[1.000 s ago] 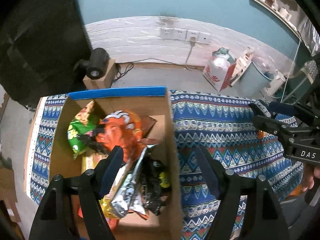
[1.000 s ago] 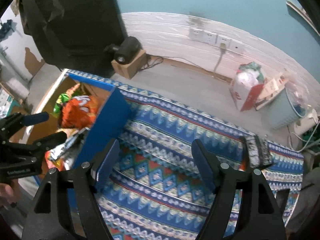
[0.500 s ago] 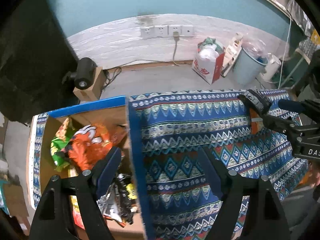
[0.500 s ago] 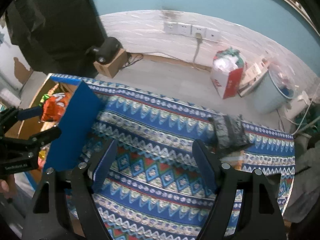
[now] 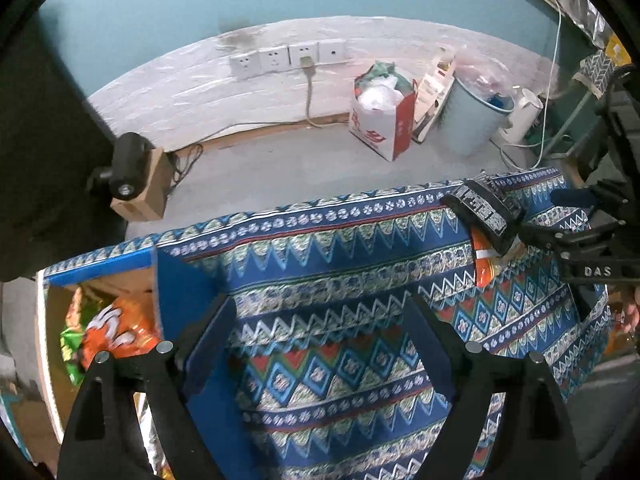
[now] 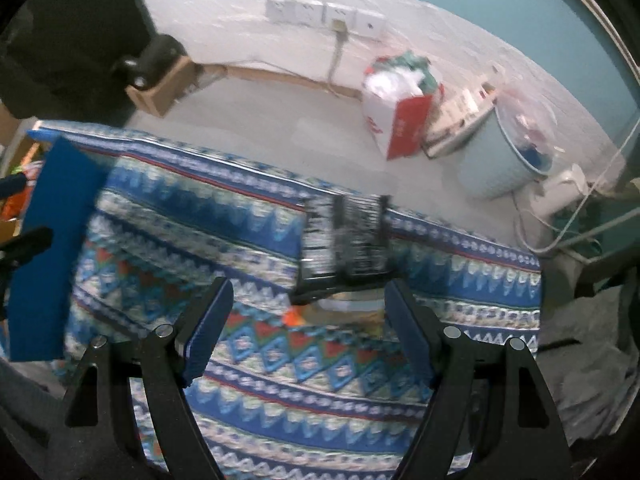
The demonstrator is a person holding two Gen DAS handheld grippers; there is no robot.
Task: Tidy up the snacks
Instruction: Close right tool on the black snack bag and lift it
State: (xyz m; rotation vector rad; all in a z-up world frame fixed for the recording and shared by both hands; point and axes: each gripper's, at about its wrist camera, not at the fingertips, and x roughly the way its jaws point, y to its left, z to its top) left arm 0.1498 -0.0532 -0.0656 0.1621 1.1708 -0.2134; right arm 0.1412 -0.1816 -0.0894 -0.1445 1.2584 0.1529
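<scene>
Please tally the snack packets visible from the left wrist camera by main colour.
Orange: 2, one in the cardboard box, one beside the black packet
Green: 1
Black with white print: 1
Silver foil: 1
Total: 5

Snack box [image 5: 100, 280] sits left on the tablecloth [image 5: 340, 280], dark packet [image 5: 486, 214] far right.
</scene>
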